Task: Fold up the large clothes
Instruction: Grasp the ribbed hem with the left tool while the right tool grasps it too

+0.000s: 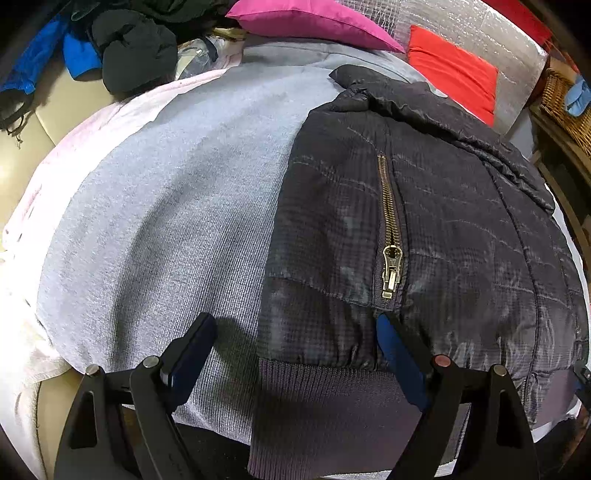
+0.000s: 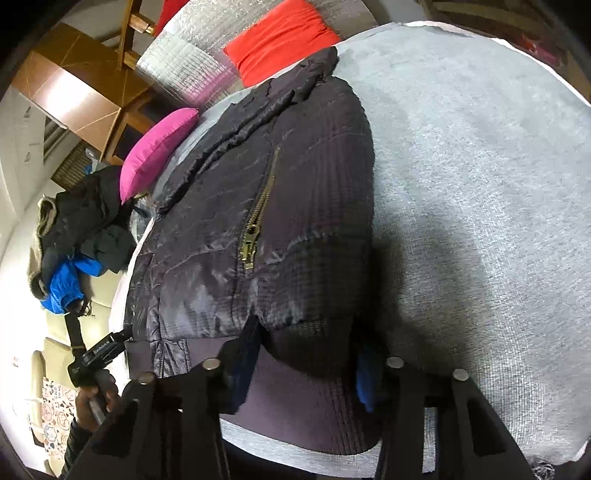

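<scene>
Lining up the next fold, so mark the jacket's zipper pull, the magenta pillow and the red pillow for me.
zipper pull [image 1: 391,273]: left wrist view, on the brass tab.
magenta pillow [image 1: 306,18]: left wrist view, on its top face.
red pillow [image 2: 284,37]: right wrist view, on the middle of its cover.

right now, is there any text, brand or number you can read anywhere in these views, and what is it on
White lettering on the black handheld tool mount at the left of the right wrist view: too small and blurred to read.
Faint marks on the black arm of the left tool: unreadable.
Brass zipper pull on the dark quilted jacket: no legible brand.
No other text.
</scene>
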`<state>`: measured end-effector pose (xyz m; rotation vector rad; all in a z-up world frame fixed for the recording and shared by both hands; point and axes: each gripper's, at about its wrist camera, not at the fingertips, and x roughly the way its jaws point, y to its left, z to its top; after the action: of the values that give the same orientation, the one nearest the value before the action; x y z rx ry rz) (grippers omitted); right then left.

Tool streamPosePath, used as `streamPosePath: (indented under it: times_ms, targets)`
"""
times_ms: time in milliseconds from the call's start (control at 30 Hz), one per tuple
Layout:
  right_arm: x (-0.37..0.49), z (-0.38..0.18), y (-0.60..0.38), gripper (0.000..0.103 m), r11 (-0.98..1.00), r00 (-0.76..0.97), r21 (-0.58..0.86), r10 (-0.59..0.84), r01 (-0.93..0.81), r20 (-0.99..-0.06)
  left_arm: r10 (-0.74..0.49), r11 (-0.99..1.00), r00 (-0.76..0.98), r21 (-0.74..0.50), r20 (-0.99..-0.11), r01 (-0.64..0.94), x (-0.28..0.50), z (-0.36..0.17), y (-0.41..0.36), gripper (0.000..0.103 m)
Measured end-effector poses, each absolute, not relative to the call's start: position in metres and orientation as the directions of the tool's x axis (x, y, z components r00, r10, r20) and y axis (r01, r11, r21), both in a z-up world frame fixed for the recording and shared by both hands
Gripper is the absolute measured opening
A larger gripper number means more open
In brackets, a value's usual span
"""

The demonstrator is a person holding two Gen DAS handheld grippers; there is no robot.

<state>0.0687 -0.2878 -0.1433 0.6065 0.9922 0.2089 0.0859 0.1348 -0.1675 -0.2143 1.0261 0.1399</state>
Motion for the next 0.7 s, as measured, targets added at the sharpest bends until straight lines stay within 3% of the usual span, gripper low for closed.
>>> streamPosePath:
  times_ms: [233, 267, 300, 333, 367, 400, 433, 500, 700]
  targets:
    - [0.068, -0.144, -0.291, 0.040, 0.818, 0.542, 0.567, 0.433, 0.099, -0.720, 0.018, 0.971, 0.513, -0.106, -0.858, -0.213, 0.087, -0.168, 0.133, 0.089]
    - [0.067, -0.143, -0.291, 0.036, 0.820, 0.539, 0.564, 0.434, 0.094, -0.722, 0.013, 0.973, 0.517, -0.108, -0.856, -0.204, 0.087, -0.167, 0.133, 0.083]
    - [0.068, -0.142, -0.290, 0.030, 0.820, 0.534, 0.566, 0.443, 0.084, -0.721, -0.026, 0.978, 0.523, -0.131, -0.852, -0.165, 0.087, -0.166, 0.131, 0.060]
    - [0.068, -0.140, -0.289, 0.022, 0.815, 0.524, 0.575, 0.461, 0.068, -0.716, -0.060, 0.979, 0.522, -0.152, -0.851, -0.135, 0.086, -0.165, 0.129, 0.052]
    - [0.067, -0.137, -0.287, 0.019, 0.819, 0.521, 0.571, 0.465, 0.055, -0.716, -0.045, 0.984, 0.524, -0.128, -0.850, -0.123, 0.086, -0.162, 0.126, 0.044]
    - [0.067, -0.135, -0.286, 0.019, 0.825, 0.517, 0.564, 0.464, 0.045, -0.719, -0.037, 0.988, 0.527, -0.110, -0.849, -0.109, 0.087, -0.159, 0.123, 0.029]
    - [0.067, -0.130, -0.286, 0.017, 0.827, 0.517, 0.561, 0.466, 0.033, -0.718, -0.034, 0.990, 0.530, -0.102, -0.847, -0.100, 0.087, -0.156, 0.122, 0.023]
    - [0.066, -0.121, -0.288, 0.016, 0.820, 0.530, 0.571, 0.475, 0.021, -0.702, -0.076, 0.984, 0.537, -0.150, -0.840, -0.096, 0.085, -0.147, 0.127, 0.017]
    - [0.052, -0.088, -0.301, 0.009, 0.821, 0.580, 0.570, 0.465, -0.001, -0.668, -0.189, 0.961, 0.596, -0.272, -0.781, -0.051, 0.060, -0.111, 0.137, 0.016]
